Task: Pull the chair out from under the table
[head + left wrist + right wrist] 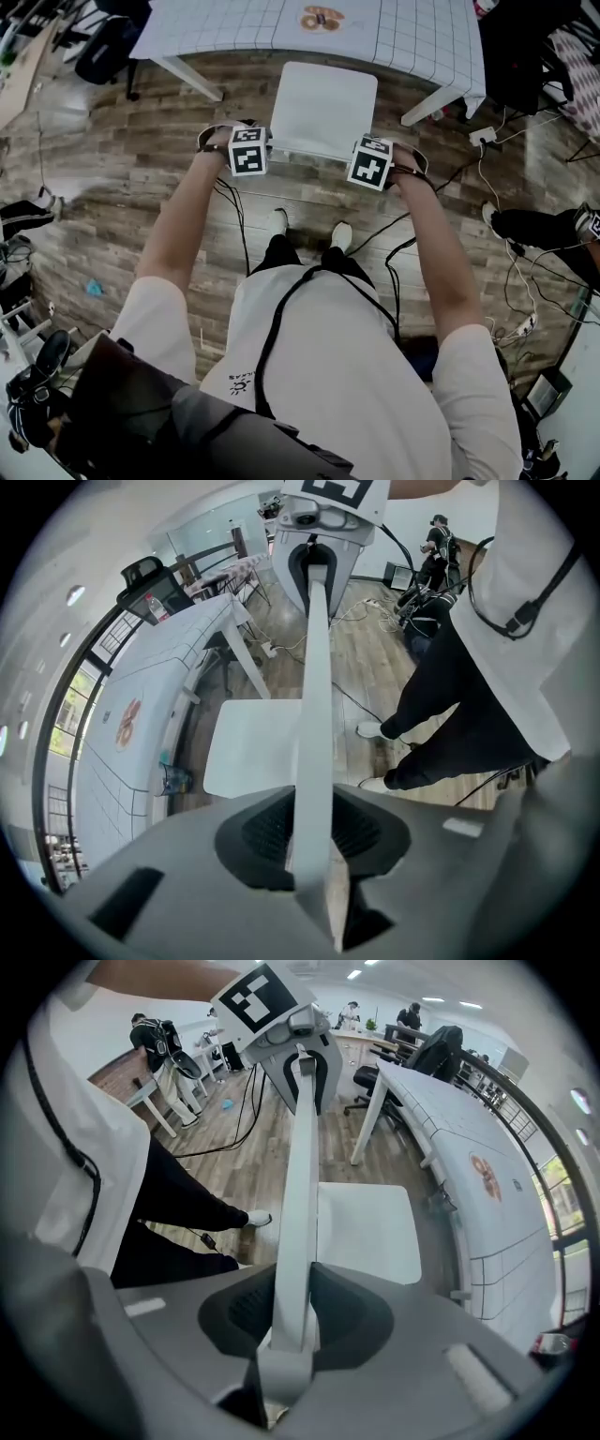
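Observation:
The white chair (323, 108) stands on the wood floor just in front of the white gridded table (272, 28), its seat mostly out from under the table edge. My left gripper (251, 150) points down onto the left end of the chair's backrest rail (314, 705), and its pads close against the rail. My right gripper (370, 161) grips the right end of the same rail (300, 1185) in the same way. In the left gripper view the seat (248, 747) lies beyond my left gripper (314, 841). The right gripper view shows the seat (367, 1232) beyond my right gripper (292, 1321).
The table's slanted legs (187, 80) (429, 106) flank the chair. My white shoes (277, 222) stand right behind it. Black cables (234, 211) and a power strip (483, 136) lie on the floor. A black office chair (108, 47) is at far left, another person's leg (539, 228) at right.

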`<action>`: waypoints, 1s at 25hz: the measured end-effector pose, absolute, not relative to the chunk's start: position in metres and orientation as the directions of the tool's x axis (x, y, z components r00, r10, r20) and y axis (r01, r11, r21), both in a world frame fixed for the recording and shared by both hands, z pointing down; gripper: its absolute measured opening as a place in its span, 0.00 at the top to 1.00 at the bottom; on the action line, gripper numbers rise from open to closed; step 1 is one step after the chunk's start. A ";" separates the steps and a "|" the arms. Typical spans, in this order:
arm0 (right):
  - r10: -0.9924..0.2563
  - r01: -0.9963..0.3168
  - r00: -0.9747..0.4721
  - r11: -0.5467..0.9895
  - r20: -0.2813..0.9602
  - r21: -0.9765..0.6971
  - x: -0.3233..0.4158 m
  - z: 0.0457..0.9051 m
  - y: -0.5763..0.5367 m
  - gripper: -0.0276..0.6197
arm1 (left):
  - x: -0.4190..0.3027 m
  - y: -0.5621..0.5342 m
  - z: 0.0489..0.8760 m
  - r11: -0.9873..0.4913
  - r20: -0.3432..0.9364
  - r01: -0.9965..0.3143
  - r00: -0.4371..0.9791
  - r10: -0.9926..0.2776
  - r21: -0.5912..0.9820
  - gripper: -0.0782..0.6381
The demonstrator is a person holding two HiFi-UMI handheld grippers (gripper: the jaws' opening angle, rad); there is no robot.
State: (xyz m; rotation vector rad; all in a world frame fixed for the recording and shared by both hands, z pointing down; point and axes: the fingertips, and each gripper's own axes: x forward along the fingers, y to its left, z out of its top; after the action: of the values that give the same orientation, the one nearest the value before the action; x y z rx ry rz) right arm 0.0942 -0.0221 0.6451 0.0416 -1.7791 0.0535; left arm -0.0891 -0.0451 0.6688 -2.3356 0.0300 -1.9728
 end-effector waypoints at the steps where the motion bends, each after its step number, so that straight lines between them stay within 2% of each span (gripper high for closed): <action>1: -0.006 -0.061 -0.198 0.998 0.980 -0.006 0.093 0.645 -0.021 0.82 | -0.090 -0.044 0.668 -0.996 0.983 0.053 0.172 -0.068 -0.078 0.76; 7: -0.029 -0.097 -0.166 0.995 0.986 0.013 0.087 0.645 -0.019 0.82 | -0.098 -0.040 0.672 -0.987 0.985 0.115 0.147 -0.095 -0.113 0.76; 12: -0.056 -0.108 -0.155 0.993 0.986 0.039 0.086 0.646 -0.020 0.83 | -0.099 -0.039 0.671 -0.991 0.986 0.117 0.160 -0.050 -0.070 0.77; 25: 0.021 -0.087 -0.173 0.996 0.985 -0.036 0.080 0.645 0.024 0.82 | -0.105 0.006 0.669 -0.992 0.984 0.123 0.176 -0.009 -0.031 0.78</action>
State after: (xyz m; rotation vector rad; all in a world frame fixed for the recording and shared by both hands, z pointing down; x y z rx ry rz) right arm 0.0798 0.0242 0.6453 0.0495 -1.7424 0.0958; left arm -0.1046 0.0056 0.6694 -2.3278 -0.1130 -1.9491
